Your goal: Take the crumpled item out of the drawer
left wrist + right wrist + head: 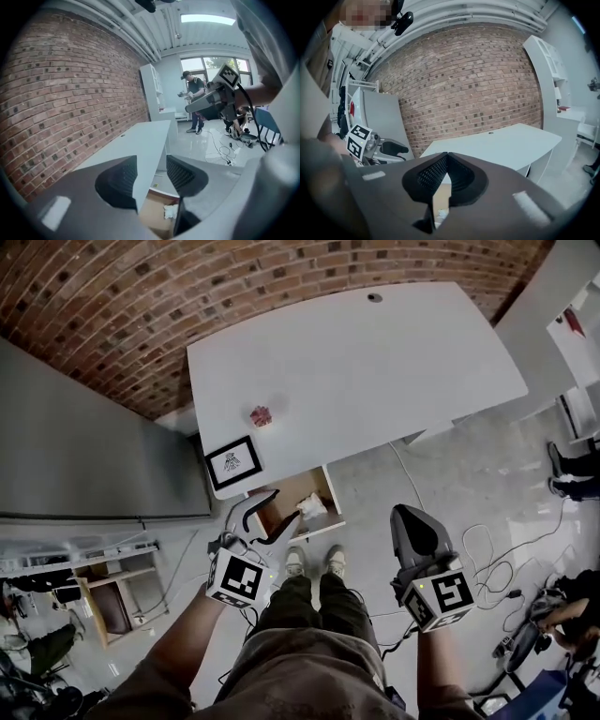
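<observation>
**Left gripper wide open at the drawer, paper wad not yet taken**

Here we are at the open drawer (pixel 306 486), pulled out from under the white desk (pixel 375 362). The left gripper (pixel 282 506) hangs right over it with its jaws spread well apart and nothing between them. In the left gripper view (pixel 151 176), only the desk edge and the drawer's brown floor show through the gap.

The crumpled item (pixel 311 505), a small white wad, lies inside the drawer just beyond the tip of that gripper's right-hand jaw. Whether the tip touches it, I can't tell. From the left gripper's own camera the wad (pixel 171 212) sits low, beneath the right-hand jaw, not in the gap.

Over on the other side, the right gripper (pixel 401 515) is held well apart from the drawer, above the floor. Its jaws are pressed together at the tips and empty, plain in the right gripper view (pixel 446 159).

Beyond the left gripper, on the desk, stand a small framed picture (pixel 232 462) and, farther on, a little reddish object (pixel 261 415).
</observation>
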The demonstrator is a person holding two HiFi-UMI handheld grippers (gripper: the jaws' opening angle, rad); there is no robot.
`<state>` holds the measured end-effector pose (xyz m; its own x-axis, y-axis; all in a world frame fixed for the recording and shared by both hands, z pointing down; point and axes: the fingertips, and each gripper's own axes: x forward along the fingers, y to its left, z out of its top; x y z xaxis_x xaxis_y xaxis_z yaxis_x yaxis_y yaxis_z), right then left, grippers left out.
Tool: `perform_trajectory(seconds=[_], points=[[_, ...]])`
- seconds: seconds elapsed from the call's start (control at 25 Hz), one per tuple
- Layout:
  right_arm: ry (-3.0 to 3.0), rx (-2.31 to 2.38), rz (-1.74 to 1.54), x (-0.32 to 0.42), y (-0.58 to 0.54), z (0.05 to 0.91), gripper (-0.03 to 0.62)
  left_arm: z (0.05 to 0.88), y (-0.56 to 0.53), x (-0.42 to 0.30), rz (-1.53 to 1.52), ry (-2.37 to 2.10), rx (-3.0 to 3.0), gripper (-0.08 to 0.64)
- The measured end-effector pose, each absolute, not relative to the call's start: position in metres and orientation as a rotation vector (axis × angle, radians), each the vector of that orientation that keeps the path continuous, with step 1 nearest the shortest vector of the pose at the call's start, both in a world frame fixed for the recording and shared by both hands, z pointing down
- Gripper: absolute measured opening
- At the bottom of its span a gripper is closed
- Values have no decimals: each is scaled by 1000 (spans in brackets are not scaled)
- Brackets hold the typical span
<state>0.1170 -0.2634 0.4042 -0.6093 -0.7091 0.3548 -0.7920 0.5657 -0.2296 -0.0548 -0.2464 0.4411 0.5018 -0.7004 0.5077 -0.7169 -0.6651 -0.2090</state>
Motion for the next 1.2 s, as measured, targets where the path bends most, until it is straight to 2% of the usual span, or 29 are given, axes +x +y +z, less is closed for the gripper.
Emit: perform_trajectory(seconds=[0.28,0.76,1.2], points=[[-2495,1261,611,112,-272,469,28,532,-250,-32,987,-998,2750,196],[-2423,1288,656,101,-280,586,28,735,-237,-28,1229,-571,2679,196],[-2369,1256,700,100,-269,695,28,883,-245,-44,1368,-518,2531,196]])
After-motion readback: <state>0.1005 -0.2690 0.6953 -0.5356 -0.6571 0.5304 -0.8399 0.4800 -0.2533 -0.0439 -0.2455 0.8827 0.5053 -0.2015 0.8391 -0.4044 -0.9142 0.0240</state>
